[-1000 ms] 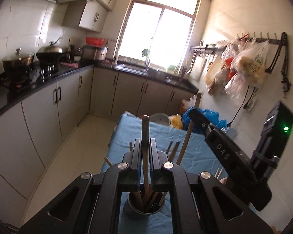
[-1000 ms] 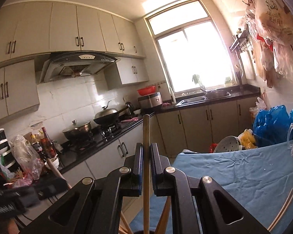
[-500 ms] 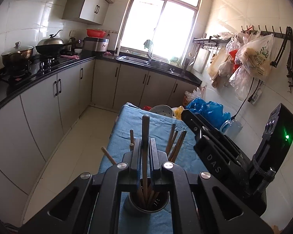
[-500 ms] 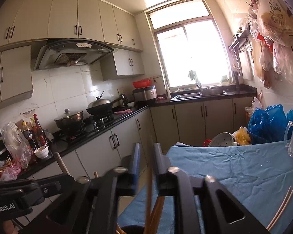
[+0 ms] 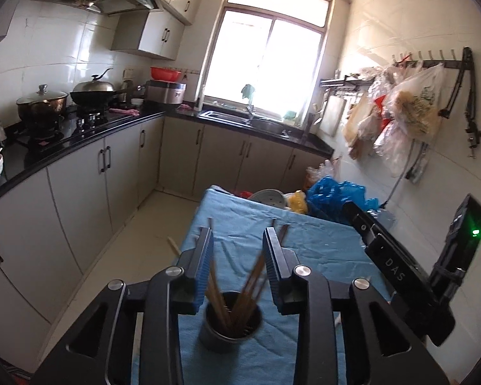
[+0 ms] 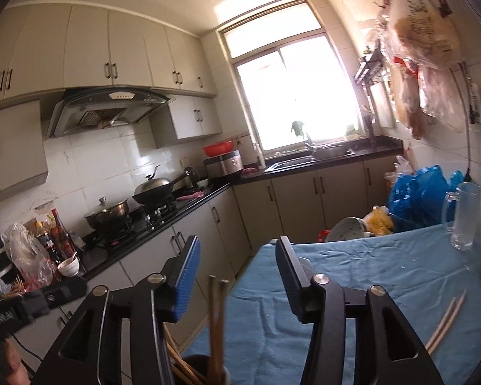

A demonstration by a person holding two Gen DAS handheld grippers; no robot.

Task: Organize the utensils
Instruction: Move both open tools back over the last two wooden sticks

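A dark metal holder cup stands on the blue tablecloth and holds several wooden chopsticks. My left gripper is open just above the cup, with the chopsticks standing between its jaws. My right gripper is open above the same cup, with chopsticks rising between its jaws. A loose pair of chopsticks lies on the cloth at the right. The right gripper's body shows at the right of the left wrist view.
A glass mug stands at the table's far right. Blue plastic bags and a white colander sit beyond the table's far end. Cabinets and a black counter run along the left. Bags hang on the right wall.
Both grippers were shut on a chopstick each over the cup. Both have opened and the chopsticks have dropped into the cup.
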